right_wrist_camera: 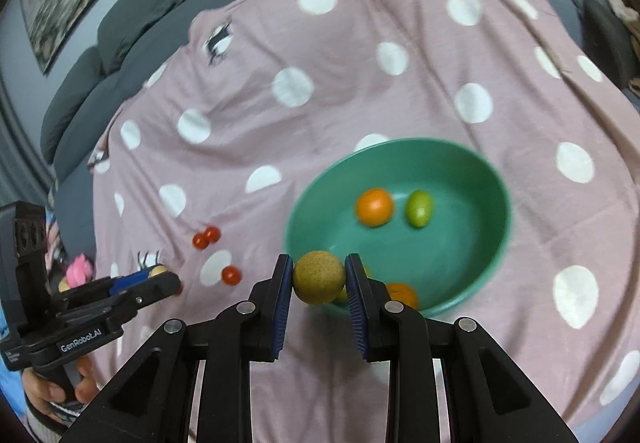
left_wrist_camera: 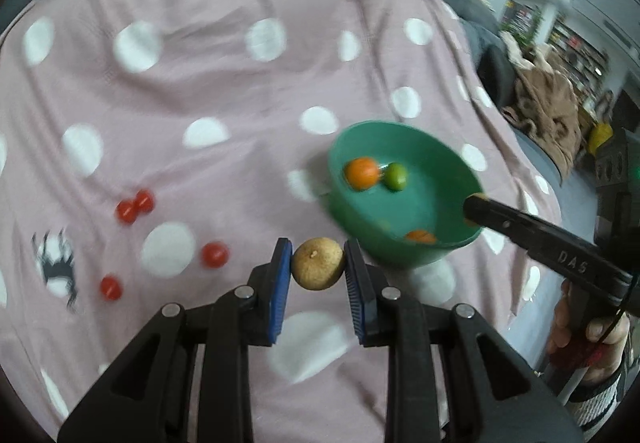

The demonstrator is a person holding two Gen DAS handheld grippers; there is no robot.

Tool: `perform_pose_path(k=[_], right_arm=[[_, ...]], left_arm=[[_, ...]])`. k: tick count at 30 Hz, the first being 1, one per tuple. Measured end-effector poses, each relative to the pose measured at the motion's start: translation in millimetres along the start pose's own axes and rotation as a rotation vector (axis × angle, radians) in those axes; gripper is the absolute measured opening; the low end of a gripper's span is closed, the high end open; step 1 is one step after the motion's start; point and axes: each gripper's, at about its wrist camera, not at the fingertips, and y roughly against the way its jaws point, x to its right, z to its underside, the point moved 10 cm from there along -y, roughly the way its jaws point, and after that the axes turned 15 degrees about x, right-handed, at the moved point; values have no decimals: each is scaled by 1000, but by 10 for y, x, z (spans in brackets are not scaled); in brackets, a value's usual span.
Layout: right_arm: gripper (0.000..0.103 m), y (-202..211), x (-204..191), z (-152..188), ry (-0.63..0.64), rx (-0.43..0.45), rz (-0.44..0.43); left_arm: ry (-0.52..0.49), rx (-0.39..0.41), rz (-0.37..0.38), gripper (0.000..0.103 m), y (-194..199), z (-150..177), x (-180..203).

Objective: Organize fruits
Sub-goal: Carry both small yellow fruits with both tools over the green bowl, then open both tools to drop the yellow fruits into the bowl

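Left wrist view: the left gripper (left_wrist_camera: 318, 263) is clamped on a round tan fruit (left_wrist_camera: 318, 263), its blue pads pressing both sides, held above the pink spotted blanket (left_wrist_camera: 200, 83) that covers what looks like a sofa. The green bowl (left_wrist_camera: 360, 239) lies just ahead and to the right of this gripper, so the coming drop seems to turn on a short move forward and rightward over the rim. In the right wrist view the right gripper (right_wrist_camera: 319, 277) likewise grips a second tan round fruit (right_wrist_camera: 319, 277), and here the bowl's near rim sits directly under and beyond the fingertips, making the right hand the nearer of the two. Both fruits are round, so no long axis matters. Inside the bowl lie an orange fruit (right_wrist_camera: 374, 207), a green fruit (right_wrist_camera: 419, 209) and another orange one (right_wrist_camera: 402, 295) by the near wall. Four small red fruits (left_wrist_camera: 134, 205) remain loose on the blanket toward its left side.
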Motion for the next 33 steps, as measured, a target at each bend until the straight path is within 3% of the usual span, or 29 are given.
perform_pose_path(k=[6, 13, 20, 33], right_arm=[[29, 60, 296, -62, -40, 31, 31], [29, 50, 571, -98, -47, 46, 82], [29, -22, 737, -87, -27, 46, 126], [29, -136, 748, 37, 5, 5, 143]], left_arm=[[-70, -16, 76, 26, -394, -156, 513], [-96, -57, 124, 26, -794, -125, 861], [-100, -94, 127, 26, -1107, 10, 938], [-104, -143, 109, 26, -1238, 192, 888]])
